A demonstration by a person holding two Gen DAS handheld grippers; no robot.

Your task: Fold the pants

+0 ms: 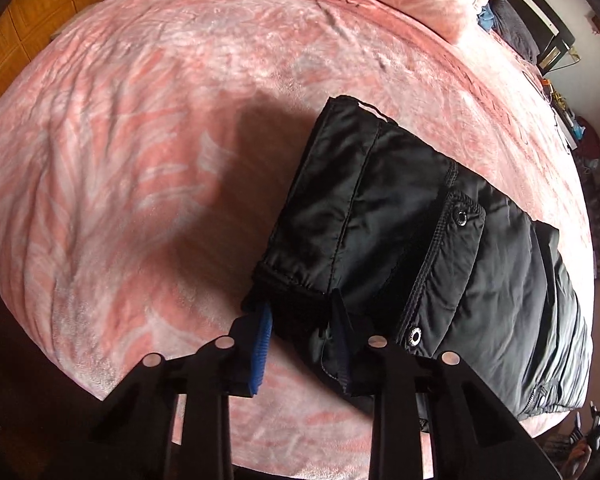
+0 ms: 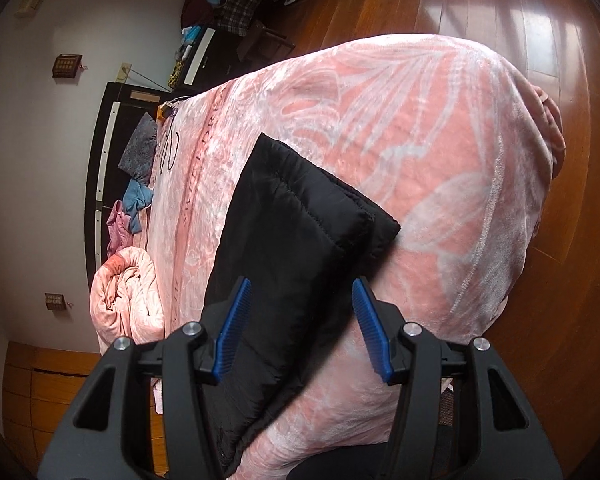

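- The black padded pants [image 1: 400, 216] lie folded into a thick bundle on the pink blanket [image 1: 140, 140] of the bed. In my left view they run from about 12 o'clock of my gripper out toward 3 o'clock.
- My left gripper [image 1: 300, 320] has its jaws around the ribbed cuff end [image 1: 288, 284] of the bundle. One blue pad shows bare at the left and the other is buried in fabric, so I judge it a light grip on the cuff, not a firm one.
- My right gripper [image 2: 300, 328] stands open, with its blue pads [image 2: 234, 320] on either side of the quilted leg [image 2: 292, 220] and no squeeze on it. The cloth passes between them toward 12 o'clock.
- To do this step well, I should take all the layers at the cuff, not only the top one, or the bundle will peel apart.
- The right side needs a bite just as deep before any lift. This slick, puffy cloth will likely slip from a shallow pinch.
- Both ends should move level and together so the edges stay stacked.
- The snap flap [image 1: 460, 216] at 1 o'clock should stay flat.
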